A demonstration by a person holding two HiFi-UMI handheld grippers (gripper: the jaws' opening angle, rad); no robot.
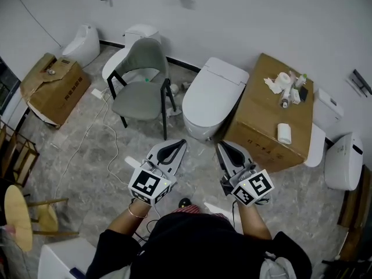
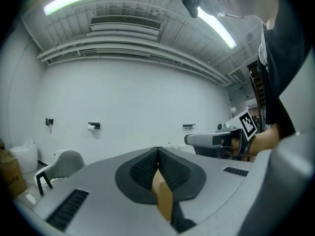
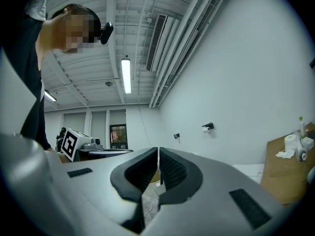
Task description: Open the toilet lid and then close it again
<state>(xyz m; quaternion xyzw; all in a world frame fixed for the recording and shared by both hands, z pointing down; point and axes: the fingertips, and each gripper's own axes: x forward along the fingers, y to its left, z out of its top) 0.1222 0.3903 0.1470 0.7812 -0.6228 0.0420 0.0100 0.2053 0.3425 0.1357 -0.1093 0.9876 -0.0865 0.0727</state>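
A white toilet [image 1: 210,96] with its lid down stands against the far wall, straight ahead in the head view. My left gripper [image 1: 180,142] and my right gripper [image 1: 220,146] are held side by side in front of it, a short way short of its bowl, touching nothing. Both are shut with nothing between the jaws. In the left gripper view the left gripper [image 2: 158,150] points at the white wall, with the right gripper's body [image 2: 216,140] at its right. The right gripper [image 3: 158,151] points up along the wall in its own view.
A grey chair [image 1: 142,80] stands left of the toilet. A big cardboard box [image 1: 272,113] with paper rolls and bottles stands right of it. More toilets [image 1: 344,161] line the wall. Another cardboard box [image 1: 54,86] lies far left, and a cable [image 1: 87,137] runs over the floor.
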